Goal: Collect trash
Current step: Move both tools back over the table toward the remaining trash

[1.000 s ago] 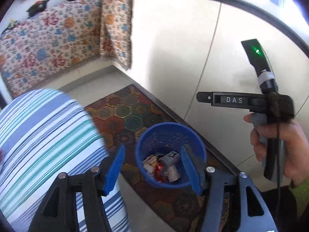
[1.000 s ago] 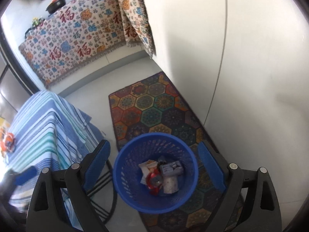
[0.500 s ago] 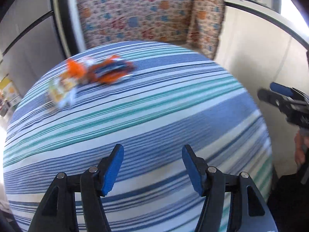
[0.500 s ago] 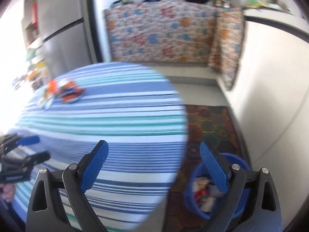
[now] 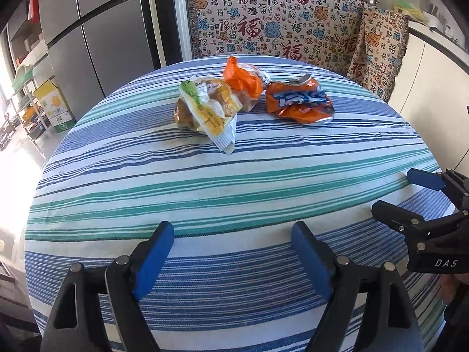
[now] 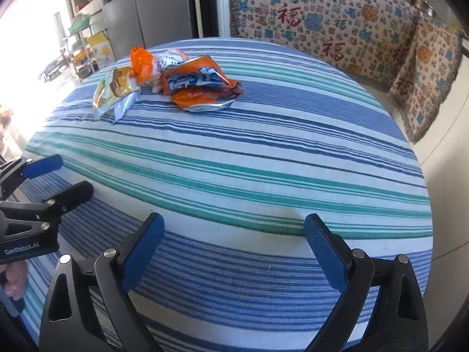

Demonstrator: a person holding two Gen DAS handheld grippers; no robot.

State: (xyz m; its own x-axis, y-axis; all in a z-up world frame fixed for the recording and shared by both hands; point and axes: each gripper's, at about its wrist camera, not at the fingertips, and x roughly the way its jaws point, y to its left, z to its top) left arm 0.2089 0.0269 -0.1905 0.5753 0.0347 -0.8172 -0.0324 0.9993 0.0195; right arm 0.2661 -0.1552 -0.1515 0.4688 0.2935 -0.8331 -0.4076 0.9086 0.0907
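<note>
Table: round, covered with a cloth striped in blue, teal and white; the cloth hangs over the near edge.

Trash, clustered on the far side of the table, pieces touching or overlapping: yellow-green snack wrapper, leftmost; orange plastic bag behind it; crumpled orange-and-blue foil packet, rightmost. Print on all three too small to read.

Room: grey refrigerator at far left; patterned throw with red characters draped over a counter behind the table; pans on top, cut off by the frame edge. Shelving and a yellow box at far left, partly washed out by glare.

Left claw: over the near table edge, jaws just widened, released, nothing between them.

Right claw: over the near table edge, jaws spread wide, empty.

Hands behind both claws mostly cut off. Floor hidden below the table.
</note>
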